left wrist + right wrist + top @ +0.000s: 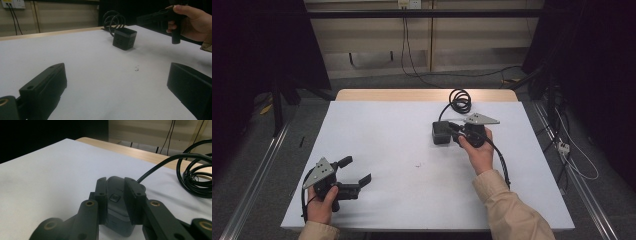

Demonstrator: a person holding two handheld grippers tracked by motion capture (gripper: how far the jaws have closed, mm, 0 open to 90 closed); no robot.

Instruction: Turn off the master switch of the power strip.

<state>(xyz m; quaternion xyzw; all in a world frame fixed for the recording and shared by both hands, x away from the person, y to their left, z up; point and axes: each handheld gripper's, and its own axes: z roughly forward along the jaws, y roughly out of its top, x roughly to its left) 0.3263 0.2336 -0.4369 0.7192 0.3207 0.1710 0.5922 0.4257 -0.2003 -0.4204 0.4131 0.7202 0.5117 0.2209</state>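
Adapter (117, 207): dark, boxy block with rounded corners, matte plastic by the look of it, on the white desk (377, 135), far right of centre.
Right hand-held gripper (115, 195): jaws closed on the adapter's sides.
Left hand-held gripper (357, 172): wide apart, holding nothing.
Risk: smooth casing may slip – the stiff coiled cable (460, 100) could drag and twist it.

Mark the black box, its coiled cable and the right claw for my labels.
black box (124, 38), left gripper view, front face.
coiled cable (460, 100), high view, on the loops.
right claw (115, 195), right gripper view, between its fingertips.
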